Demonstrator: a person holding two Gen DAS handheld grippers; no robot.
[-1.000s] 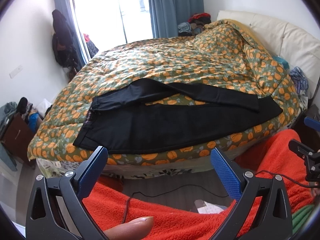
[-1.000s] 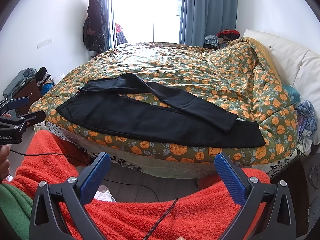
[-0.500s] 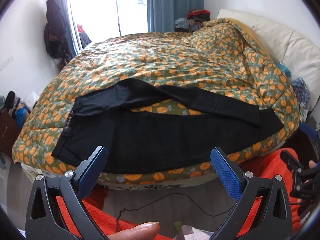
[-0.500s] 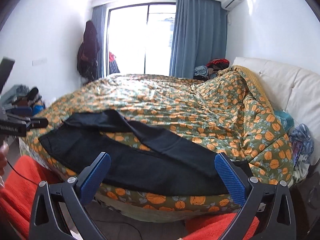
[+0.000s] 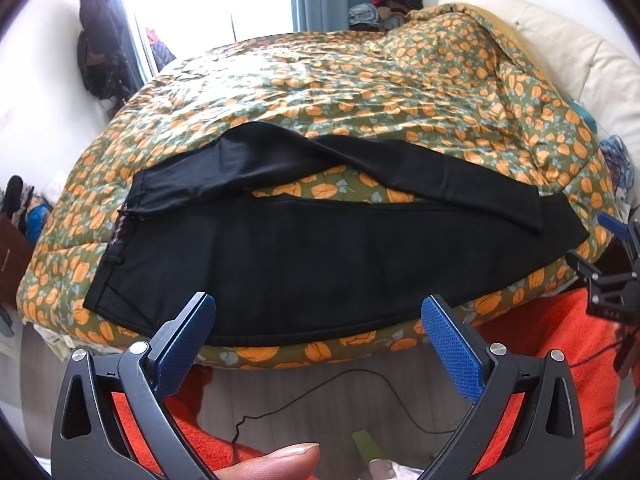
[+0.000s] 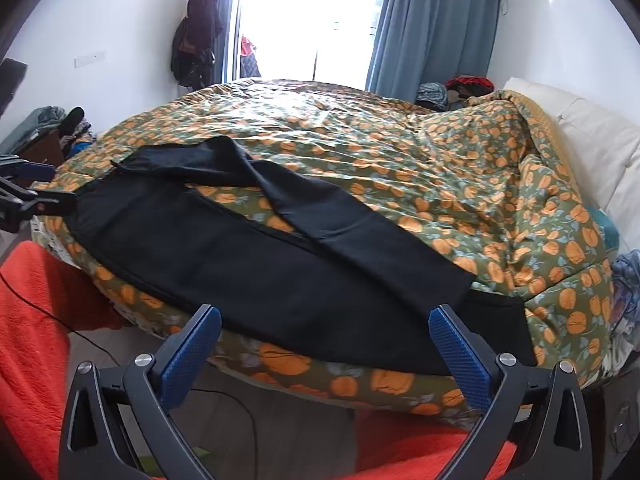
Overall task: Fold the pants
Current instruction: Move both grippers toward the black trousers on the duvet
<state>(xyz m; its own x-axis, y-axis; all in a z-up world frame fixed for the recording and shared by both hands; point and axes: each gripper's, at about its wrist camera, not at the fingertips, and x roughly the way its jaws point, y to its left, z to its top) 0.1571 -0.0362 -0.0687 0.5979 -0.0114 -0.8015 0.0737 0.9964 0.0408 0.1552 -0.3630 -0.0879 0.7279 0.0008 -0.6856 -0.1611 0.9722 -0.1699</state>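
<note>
Pants (image 5: 320, 256) lie flat along the near edge of the bed (image 5: 400, 80), legs apparently crossing at the hems. Left gripper (image 5: 318, 340) and right gripper (image 6: 324, 344): jaws spread, empty, short of the fabric.

Your left gripper (image 5: 316, 322) and right gripper (image 6: 322, 332), both spread wide and empty, hang off the near bed edge with nothing between them and the black pants (image 5: 320, 256). Beyond, the quilt (image 5: 360, 80) lies flat, bunching up high toward the cream headboard (image 6: 592, 140). A cable (image 5: 340, 396) trails below.
</note>
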